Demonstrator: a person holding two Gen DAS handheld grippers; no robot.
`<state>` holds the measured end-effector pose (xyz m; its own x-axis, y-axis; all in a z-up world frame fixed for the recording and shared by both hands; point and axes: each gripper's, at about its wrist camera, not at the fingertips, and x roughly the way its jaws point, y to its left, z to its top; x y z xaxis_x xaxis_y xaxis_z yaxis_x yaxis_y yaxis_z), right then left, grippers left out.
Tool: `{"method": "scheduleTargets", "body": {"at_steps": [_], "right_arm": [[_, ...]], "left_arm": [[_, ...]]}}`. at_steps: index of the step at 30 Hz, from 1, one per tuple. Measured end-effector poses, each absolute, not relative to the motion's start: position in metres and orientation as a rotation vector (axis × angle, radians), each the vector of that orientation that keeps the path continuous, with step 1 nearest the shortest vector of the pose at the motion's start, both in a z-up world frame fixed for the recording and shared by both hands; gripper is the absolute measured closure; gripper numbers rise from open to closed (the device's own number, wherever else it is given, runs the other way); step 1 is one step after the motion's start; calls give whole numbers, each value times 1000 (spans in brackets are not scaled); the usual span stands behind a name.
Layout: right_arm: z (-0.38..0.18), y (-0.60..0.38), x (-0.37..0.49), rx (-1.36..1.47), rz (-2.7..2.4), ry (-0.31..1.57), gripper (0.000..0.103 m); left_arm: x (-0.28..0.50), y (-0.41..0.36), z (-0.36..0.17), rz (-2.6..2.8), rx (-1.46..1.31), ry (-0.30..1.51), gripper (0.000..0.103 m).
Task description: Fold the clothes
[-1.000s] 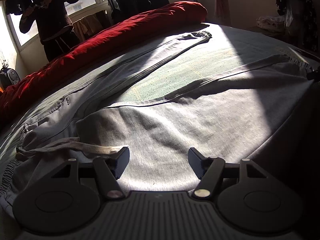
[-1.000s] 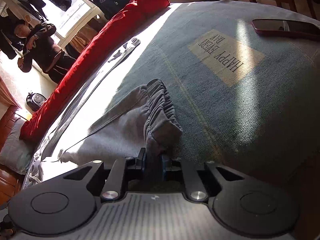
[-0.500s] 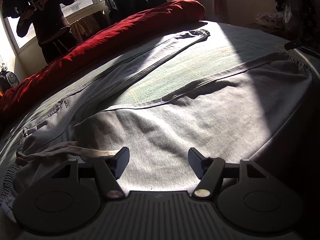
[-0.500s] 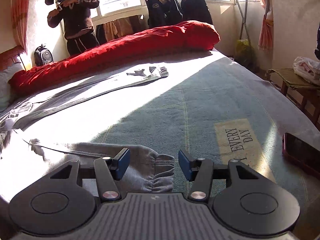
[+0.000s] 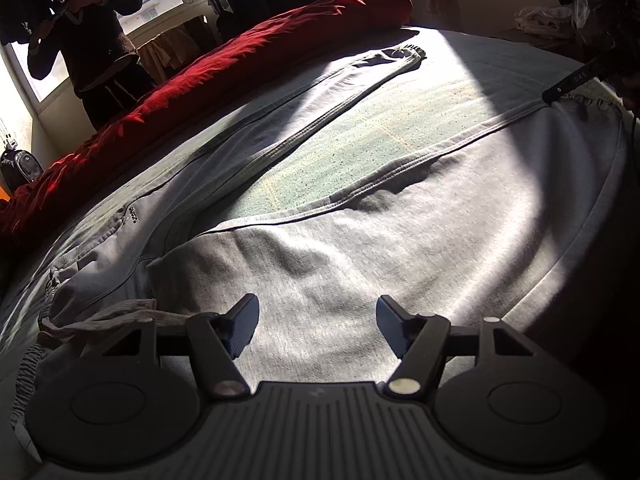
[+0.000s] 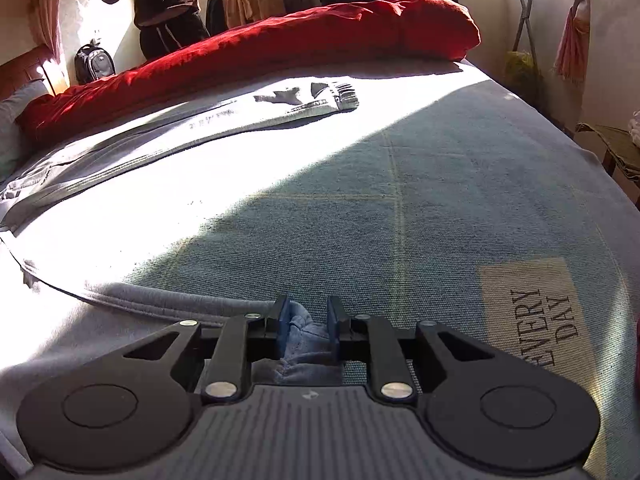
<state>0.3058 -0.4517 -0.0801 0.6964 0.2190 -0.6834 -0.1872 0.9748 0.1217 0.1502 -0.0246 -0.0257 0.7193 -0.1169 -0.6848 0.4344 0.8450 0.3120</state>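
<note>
Left wrist view takes in nearly the whole of the grey sweatpants (image 5: 360,248), which the right wrist view shows only in part: waistband and drawstring (image 5: 116,318) near left, one leg running far toward a red duvet (image 5: 240,60), the other stretching right to its gathered cuff. The left gripper (image 5: 316,330) hovers low over the seat of the pants with its fingers spread and nothing between them. Only the right wrist view reveals the grasp at that near cuff (image 6: 304,332): the right gripper (image 6: 306,320) has its fingers pressed onto the bunched ribbing, which sits pinched between the blue pads. That view also shows the far leg's cuff (image 6: 328,98) with dark printed marks, lying flat in sunlight. The pants lie spread on a blue-green bed cover (image 6: 440,200) bearing a pale patch lettered "EVERY DAY" (image 6: 536,320). Strong sun and deep shadow split the fabric, which looks soft and lightly wrinkled. Beyond the duvet a person (image 5: 100,32) in dark clothes stands by the window, with a backpack (image 6: 94,62) on the floor nearby.
</note>
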Motion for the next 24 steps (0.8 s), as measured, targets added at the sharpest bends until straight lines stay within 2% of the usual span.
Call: {"method": "scheduleTargets", "body": {"at_steps": [3, 10, 18, 24], "right_arm": [[-59, -448, 281, -31, 217, 715, 68], [-19, -412, 210, -328, 410, 667, 68], [-37, -361, 152, -708, 647, 747, 69], [-64, -347, 140, -927, 666, 717, 69]], "left_arm": [[146, -28, -25, -341, 487, 695, 37], [130, -56, -19, -457, 515, 639, 37], [102, -128, -32, -697, 615, 584, 37], [88, -183, -44, -837, 682, 528, 37]]}}
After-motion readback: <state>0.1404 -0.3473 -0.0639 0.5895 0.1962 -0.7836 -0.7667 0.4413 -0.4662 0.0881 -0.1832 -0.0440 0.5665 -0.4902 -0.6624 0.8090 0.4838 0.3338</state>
